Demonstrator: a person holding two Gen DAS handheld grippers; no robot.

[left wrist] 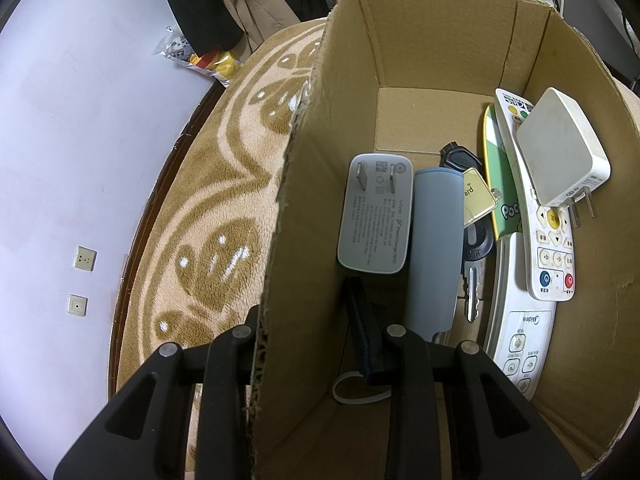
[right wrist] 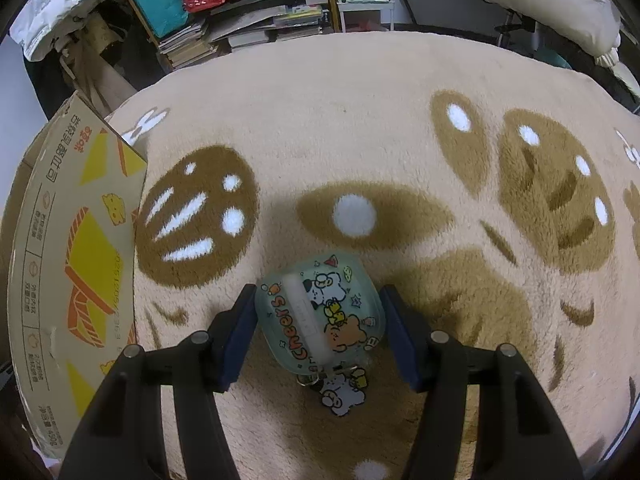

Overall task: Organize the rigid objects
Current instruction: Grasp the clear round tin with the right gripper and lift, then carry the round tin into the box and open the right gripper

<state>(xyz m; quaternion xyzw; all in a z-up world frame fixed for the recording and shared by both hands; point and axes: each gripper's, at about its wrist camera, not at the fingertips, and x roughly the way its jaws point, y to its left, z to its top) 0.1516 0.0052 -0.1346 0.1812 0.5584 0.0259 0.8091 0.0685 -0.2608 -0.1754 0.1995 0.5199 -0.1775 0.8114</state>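
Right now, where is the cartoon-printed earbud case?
In the right wrist view, the earbud case lies on the plush rug between the open right claw's fingers, right of the cardboard box.

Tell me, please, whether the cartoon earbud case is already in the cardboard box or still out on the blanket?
Out. The earbud case lies on the blanket, between the open right tool's fingers, beside the cardboard box.

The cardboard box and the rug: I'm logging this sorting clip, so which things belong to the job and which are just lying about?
Job: cardboard box, grey charger, blue case, keys, two remotes, white plug adapter, cartoon case between the right gripper jaws.

Lying about: patterned rug, bookshelf, plastic bag, wall sockets.
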